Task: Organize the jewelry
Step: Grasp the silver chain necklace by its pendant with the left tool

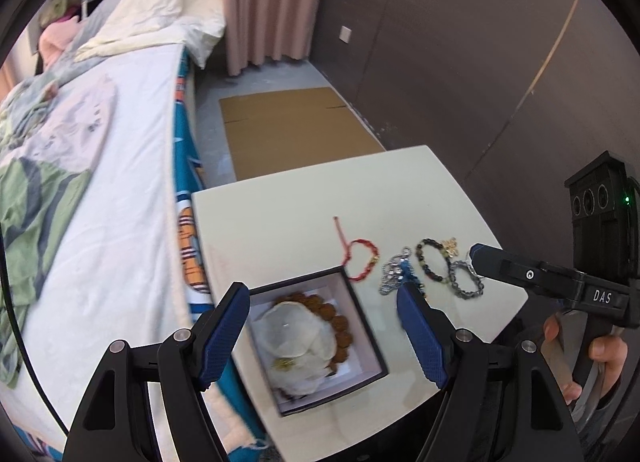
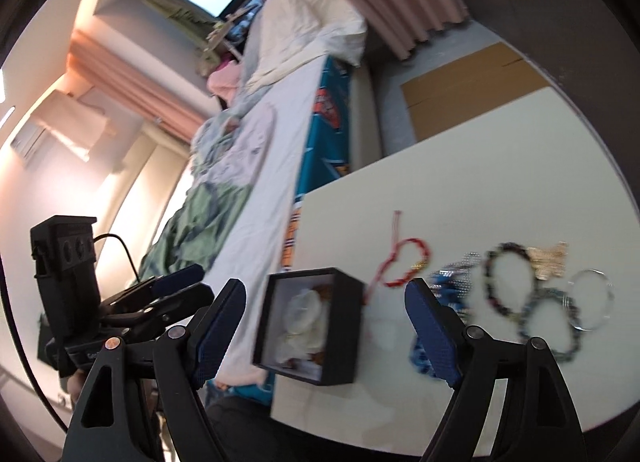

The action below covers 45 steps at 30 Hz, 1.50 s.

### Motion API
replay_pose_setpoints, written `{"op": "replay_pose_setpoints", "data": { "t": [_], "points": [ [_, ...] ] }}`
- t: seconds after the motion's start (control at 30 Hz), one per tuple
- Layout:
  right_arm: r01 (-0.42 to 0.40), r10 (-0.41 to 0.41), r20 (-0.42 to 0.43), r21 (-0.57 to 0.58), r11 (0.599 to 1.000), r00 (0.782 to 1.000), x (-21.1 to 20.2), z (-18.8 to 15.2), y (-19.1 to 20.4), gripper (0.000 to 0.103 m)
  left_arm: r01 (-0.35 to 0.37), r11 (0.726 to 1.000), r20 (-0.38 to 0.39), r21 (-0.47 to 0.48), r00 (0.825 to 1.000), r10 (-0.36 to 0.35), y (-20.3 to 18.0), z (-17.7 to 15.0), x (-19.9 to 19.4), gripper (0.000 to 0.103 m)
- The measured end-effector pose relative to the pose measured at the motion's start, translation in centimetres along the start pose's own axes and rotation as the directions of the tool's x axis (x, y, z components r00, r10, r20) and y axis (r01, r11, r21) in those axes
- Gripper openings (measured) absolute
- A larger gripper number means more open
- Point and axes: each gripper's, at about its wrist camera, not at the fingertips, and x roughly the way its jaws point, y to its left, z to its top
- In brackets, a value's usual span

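An open black jewelry box [image 1: 362, 316] sits near the front left of a white table [image 1: 280, 230]; it holds a white bracelet over a brown bead bracelet [image 1: 340, 322]. To its right lie a red string bracelet [image 1: 362, 264], a silver-and-blue piece [image 1: 394, 272], a dark bead bracelet [image 1: 434, 264] with a gold charm, and a grey bead bracelet [image 1: 466, 280]. My left gripper [image 1: 322, 296] is open above the box. My right gripper [image 2: 324, 294] is open and empty over the box [image 2: 344, 326]; in the left wrist view its fingertip [image 1: 480, 258] is beside the grey bracelet.
A bed [image 1: 100, 182] with rumpled bedding runs along the table's left edge. Flat cardboard [image 1: 296, 130] lies on the floor beyond the table. A dark wall [image 1: 480, 62] stands to the right and a pink curtain [image 1: 272, 2] hangs behind.
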Motion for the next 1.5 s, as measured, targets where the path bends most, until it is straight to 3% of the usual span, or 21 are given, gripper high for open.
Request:
{"op": "replay_pose_setpoints", "data": {
  "t": [0.27,0.4,0.53,0.67,0.9,1.17,1.33,1.5],
  "points": [
    [0.114,-0.115,-0.003,0.092,0.989,0.993,-1.8,0.1,-4.5,0.082,0.023,0.998,-0.04,0.051,0.999,-0.021,-3.6,1.4,3.5,0.075],
    [0.148,-0.149,0.0,0.134,0.98,0.989,-2.8,0.0,-6.7,0.082,0.005,0.997,-0.081,0.074,0.997,0.001,-4.8,2.0,5.7,0.059],
    [0.164,-0.166,0.01,0.128,0.978,0.986,-3.7,0.2,-7.8,0.082,-0.043,0.991,-0.136,0.13,0.989,0.06,-6.4,2.2,8.5,0.053],
    [0.163,-0.166,0.009,0.146,0.976,0.986,-4.2,0.4,-9.0,0.082,-0.088,0.974,-0.23,0.21,0.964,0.137,-7.8,1.4,11.5,0.04],
    [0.151,-0.158,0.024,0.182,0.972,0.987,-5.4,0.5,-10.7,0.082,-0.125,0.945,-0.288,0.303,0.933,0.216,-9.4,0.7,14.6,0.04],
    [0.139,-0.15,0.041,0.2,0.97,0.988,-6.7,0.1,-11.5,0.082,-0.166,0.889,-0.325,0.426,0.889,0.322,-11.0,-0.9,17.9,0.04],
    [0.136,-0.147,0.04,0.204,0.97,0.988,-6.8,0.3,-11.8,0.082,-0.14,0.868,-0.318,0.476,0.893,0.318,-12.3,-1.3,18.4,0.04],
    [0.132,-0.142,0.037,0.199,0.971,0.989,-6.7,0.2,-11.9,0.082,-0.106,0.887,-0.322,0.449,0.907,0.272,-12.5,-0.3,19.0,0.04]
  ]
}}
